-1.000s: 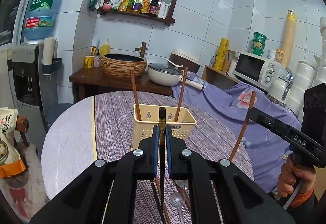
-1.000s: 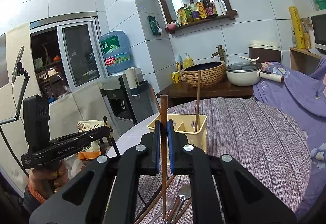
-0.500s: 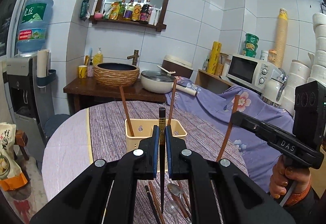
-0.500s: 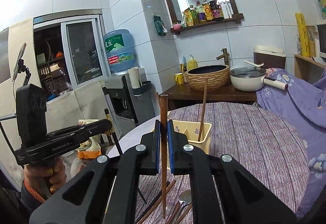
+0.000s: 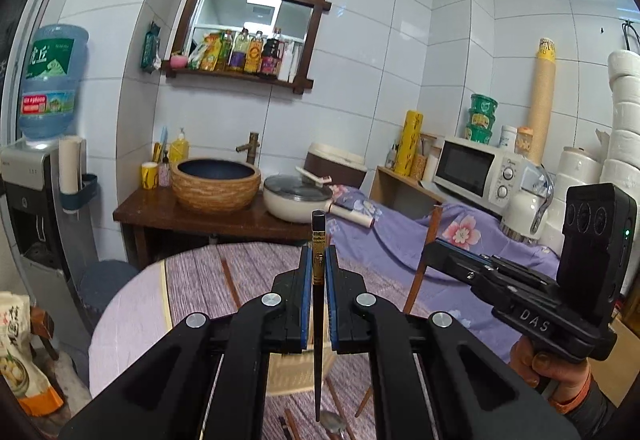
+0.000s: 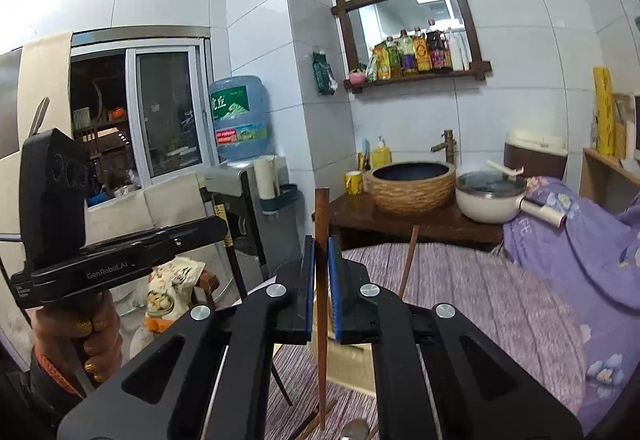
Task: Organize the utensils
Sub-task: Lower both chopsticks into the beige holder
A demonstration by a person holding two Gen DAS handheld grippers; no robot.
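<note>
Chopsticks stand upright, one pinched in each claw: black chopstick (image 5: 318, 304) in left claw (image 5: 319, 260), brown chopstick (image 6: 321, 280) in right claw (image 6: 321, 252).

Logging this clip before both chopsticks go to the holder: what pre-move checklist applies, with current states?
1. Left gripper shut on black chopstick: ok.
2. Right gripper shut on brown chopstick: ok.
3. Both chopsticks held near upright, tips down: ok.
4. Both tips lifted off the table: ok.
5. Cream utensil basket in sight: not ok, mostly hidden behind the fingers.
6. Free slot in the basket: cannot tell.
</note>
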